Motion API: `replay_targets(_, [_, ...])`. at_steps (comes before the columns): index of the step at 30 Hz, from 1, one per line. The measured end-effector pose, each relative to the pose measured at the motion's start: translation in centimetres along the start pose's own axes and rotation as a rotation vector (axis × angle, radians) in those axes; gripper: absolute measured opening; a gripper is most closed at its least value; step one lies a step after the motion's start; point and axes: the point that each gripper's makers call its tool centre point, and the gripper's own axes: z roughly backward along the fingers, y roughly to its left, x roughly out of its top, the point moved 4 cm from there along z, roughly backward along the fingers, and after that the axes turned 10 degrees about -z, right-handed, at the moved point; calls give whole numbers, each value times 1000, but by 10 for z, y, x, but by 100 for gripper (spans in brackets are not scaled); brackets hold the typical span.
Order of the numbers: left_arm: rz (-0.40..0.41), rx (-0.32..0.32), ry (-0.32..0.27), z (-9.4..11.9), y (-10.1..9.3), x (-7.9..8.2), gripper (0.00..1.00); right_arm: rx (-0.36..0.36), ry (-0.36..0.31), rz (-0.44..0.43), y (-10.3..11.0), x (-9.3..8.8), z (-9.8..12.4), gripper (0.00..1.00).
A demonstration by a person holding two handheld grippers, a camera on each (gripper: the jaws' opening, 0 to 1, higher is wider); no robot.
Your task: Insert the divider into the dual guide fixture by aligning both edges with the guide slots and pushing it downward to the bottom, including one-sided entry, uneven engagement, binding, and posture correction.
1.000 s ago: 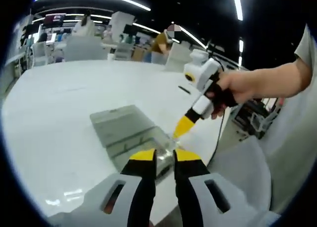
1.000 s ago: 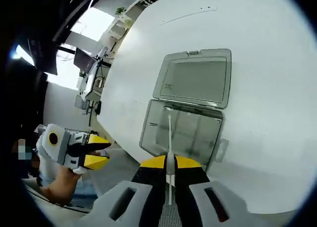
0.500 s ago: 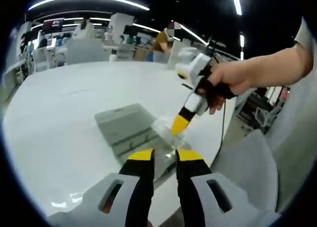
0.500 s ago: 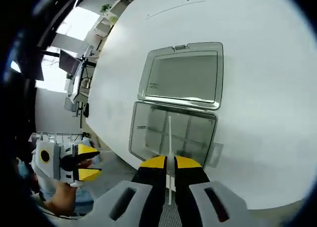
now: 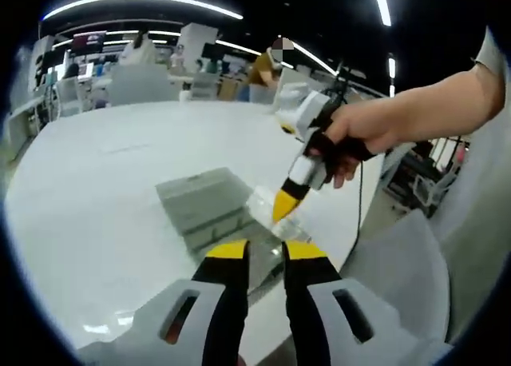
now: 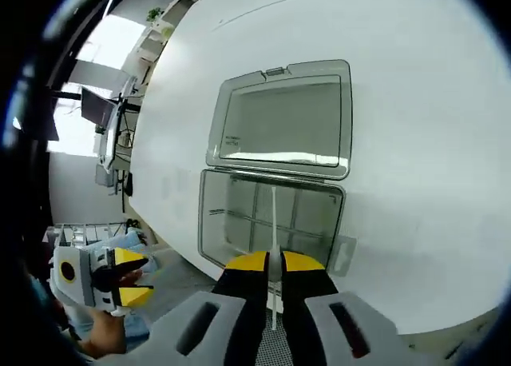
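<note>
The divider (image 6: 274, 222) stands in the fixture (image 6: 231, 214) (lid (image 6: 283, 118) beyond) on the table (image 6: 415, 142).

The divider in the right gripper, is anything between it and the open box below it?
Nothing visible blocks it. The right gripper holds the thin clear divider edge-on over the open clear box, whose lid lies flat on the white table, out of the way.

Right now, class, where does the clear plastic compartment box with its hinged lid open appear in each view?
Left gripper view: clear plastic compartment box, low centre, beyond the left hand-held gripper.
Right gripper view: same box at centre, lid farther, tray nearer.
Shared landmark: the right hand-held gripper holding the thin white divider over the tray.
</note>
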Motion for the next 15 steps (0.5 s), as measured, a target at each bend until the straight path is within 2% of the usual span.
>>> replay_targets(15, [13,10,-4,2,3,-1,12,-36,11,-41,-9,3,-11,0])
